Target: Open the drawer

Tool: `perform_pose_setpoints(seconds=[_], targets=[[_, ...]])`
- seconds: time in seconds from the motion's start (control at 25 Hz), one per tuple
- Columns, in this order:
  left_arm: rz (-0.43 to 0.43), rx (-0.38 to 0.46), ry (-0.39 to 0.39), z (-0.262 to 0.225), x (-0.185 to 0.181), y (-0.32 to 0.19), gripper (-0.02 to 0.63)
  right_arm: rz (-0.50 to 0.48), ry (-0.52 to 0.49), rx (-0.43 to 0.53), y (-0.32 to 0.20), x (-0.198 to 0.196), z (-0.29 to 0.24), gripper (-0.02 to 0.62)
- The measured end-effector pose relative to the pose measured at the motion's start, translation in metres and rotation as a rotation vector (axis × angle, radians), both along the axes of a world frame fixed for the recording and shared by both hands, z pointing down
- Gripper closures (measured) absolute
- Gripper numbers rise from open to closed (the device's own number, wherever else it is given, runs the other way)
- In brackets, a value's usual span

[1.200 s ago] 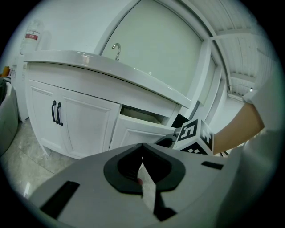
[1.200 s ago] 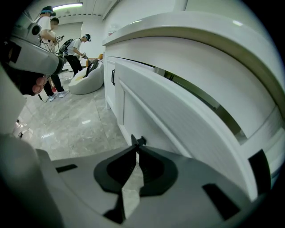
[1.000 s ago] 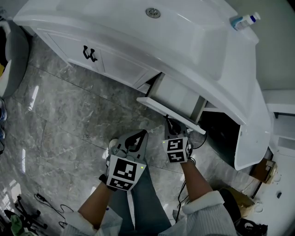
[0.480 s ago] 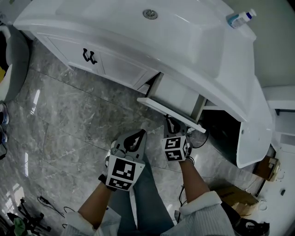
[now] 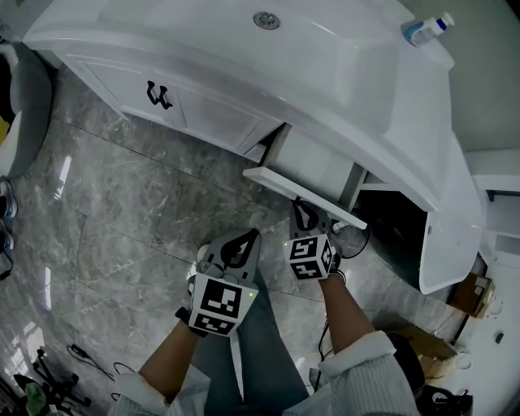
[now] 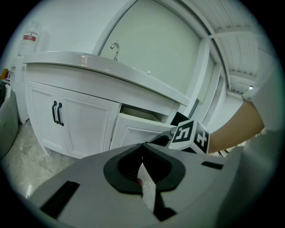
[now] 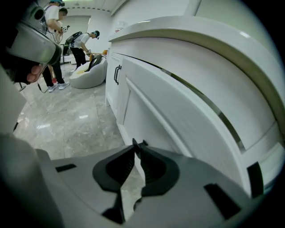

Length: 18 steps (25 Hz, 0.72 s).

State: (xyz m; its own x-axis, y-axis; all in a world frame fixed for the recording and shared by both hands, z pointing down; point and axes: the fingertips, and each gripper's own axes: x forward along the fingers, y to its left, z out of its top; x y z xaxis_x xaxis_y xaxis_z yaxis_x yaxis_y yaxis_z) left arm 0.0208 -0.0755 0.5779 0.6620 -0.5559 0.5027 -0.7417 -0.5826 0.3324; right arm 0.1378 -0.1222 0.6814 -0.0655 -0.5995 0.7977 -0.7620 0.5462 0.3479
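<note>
The white drawer [image 5: 302, 195] of the vanity stands pulled out, its front panel tilted toward me. My right gripper [image 5: 303, 211] points at the lower edge of that front. In the right gripper view the drawer front [image 7: 178, 120] fills the background. This right gripper [image 7: 137, 145] has just been opening; a narrow gap shows at its tips and nothing is between them. My left gripper [image 5: 243, 238] hangs back over the floor, shut and empty. The left gripper view shows its tips [image 6: 142, 145] meeting, with the drawer [image 6: 140, 119] beyond.
Left of the drawer are two cabinet doors with black handles [image 5: 158, 96]. The basin drain [image 5: 266, 20] and a bottle [image 5: 427, 30] are on the countertop. A dark open cavity [image 5: 390, 244] lies right of the drawer. People [image 7: 80, 42] stand far off on the marble floor [image 5: 122, 211].
</note>
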Motion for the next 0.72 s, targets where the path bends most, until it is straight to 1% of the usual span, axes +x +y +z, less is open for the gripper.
perform_pose_setpoints(seconds=[0.08,0.32,0.48,0.6,0.72], targets=[[-0.001,-0.001,-0.001,0.000,-0.001,0.000,0.589,-0.029,-0.001,-0.004,0.001,-0.001,-0.001,0.552],[0.002,0.001,0.003,-0.003,0.003,-0.002,0.589,-0.071,0.000,0.001,0.008,-0.002,-0.005,0.563],[0.005,-0.003,0.001,-0.002,0.005,-0.003,0.589,-0.048,-0.003,-0.001,0.024,-0.005,-0.002,0.564],[0.005,-0.002,-0.003,-0.002,0.004,-0.004,0.589,-0.016,-0.019,0.000,0.025,-0.004,0.000,0.563],[0.002,-0.003,-0.006,-0.001,0.004,-0.004,0.589,-0.008,-0.028,0.000,0.026,-0.005,0.001,0.561]])
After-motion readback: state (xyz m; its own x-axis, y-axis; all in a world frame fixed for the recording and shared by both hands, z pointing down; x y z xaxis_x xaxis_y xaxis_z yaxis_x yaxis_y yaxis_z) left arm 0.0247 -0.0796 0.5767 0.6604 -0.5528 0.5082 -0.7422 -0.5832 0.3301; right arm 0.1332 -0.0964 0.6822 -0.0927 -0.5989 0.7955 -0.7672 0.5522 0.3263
